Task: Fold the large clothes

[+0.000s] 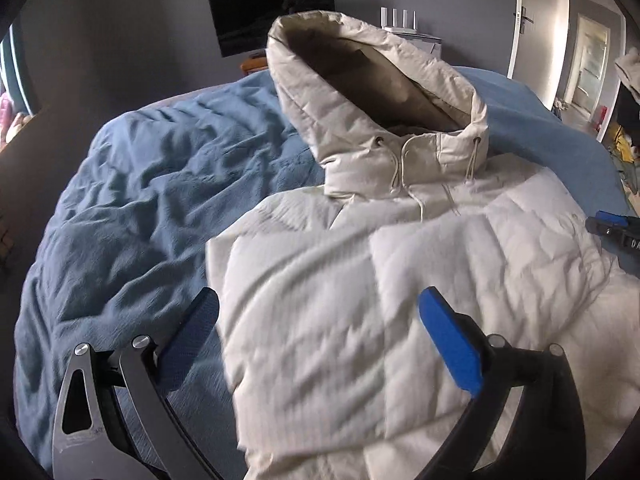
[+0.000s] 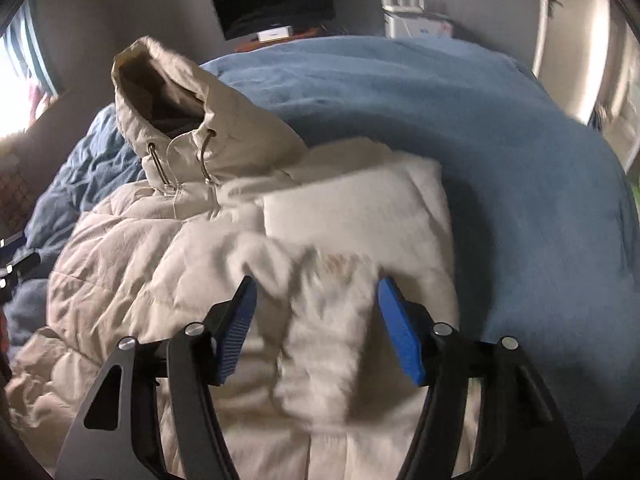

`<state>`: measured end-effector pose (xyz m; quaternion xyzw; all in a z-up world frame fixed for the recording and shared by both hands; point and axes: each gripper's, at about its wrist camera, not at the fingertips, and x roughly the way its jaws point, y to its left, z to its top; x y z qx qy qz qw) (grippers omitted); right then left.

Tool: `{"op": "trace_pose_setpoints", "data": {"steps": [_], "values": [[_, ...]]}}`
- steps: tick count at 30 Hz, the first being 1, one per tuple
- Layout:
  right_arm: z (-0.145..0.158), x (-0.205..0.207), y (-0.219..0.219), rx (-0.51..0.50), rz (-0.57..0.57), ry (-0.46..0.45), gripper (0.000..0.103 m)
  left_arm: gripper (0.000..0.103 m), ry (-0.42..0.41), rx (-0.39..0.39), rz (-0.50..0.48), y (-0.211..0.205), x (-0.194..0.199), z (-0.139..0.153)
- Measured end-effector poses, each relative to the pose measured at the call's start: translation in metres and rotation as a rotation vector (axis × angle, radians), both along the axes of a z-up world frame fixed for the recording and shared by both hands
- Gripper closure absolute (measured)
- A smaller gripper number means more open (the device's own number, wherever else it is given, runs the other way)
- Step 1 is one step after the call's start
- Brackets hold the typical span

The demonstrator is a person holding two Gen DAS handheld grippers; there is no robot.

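Observation:
A cream puffer jacket (image 1: pixel 400 280) with a raised hood (image 1: pixel 360 92) lies on a blue bed cover (image 1: pixel 132 200). Its sides are folded in over the body. My left gripper (image 1: pixel 320 300) is open and empty above the jacket's left edge. My right gripper (image 2: pixel 316 292) is open above the folded sleeve (image 2: pixel 352 216) on the jacket (image 2: pixel 140 272); nothing is held. The right gripper's tip shows at the right edge of the left wrist view (image 1: pixel 612 228). The hood also shows in the right wrist view (image 2: pixel 172 100).
The blue bed cover (image 2: pixel 440 120) spreads to the right of the jacket. A dark TV (image 1: pixel 272 16) hangs on the grey wall. A white router (image 1: pixel 404 20) stands behind the bed. A doorway (image 1: pixel 560 40) is at the right.

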<state>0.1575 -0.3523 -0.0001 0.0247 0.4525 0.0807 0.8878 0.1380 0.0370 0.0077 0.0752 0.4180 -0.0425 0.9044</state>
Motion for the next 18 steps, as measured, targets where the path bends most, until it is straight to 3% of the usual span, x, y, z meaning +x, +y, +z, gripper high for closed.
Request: {"op": "trace_pose_setpoints", "data": {"steps": [5,7,10,14,18], "values": [[-0.033,0.026,0.015,-0.044,0.027,0.035,0.039,0.007,0.067,-0.024,0.039,0.005,0.029,-0.045],[-0.043,0.029,0.018,-0.061,0.037,0.031,0.037,0.007,0.126,-0.06,0.05,0.012,0.036,-0.068],[-0.05,0.034,0.023,-0.085,0.054,0.045,0.036,0.006,0.144,-0.113,0.051,0.021,0.038,-0.083],[-0.019,0.042,0.028,-0.064,0.055,-0.04,0.036,0.006,0.136,-0.132,0.052,0.026,0.04,-0.082],[0.017,0.078,0.052,-0.013,0.105,-0.096,0.036,0.006,0.124,-0.152,0.052,0.03,0.041,-0.084]]}}
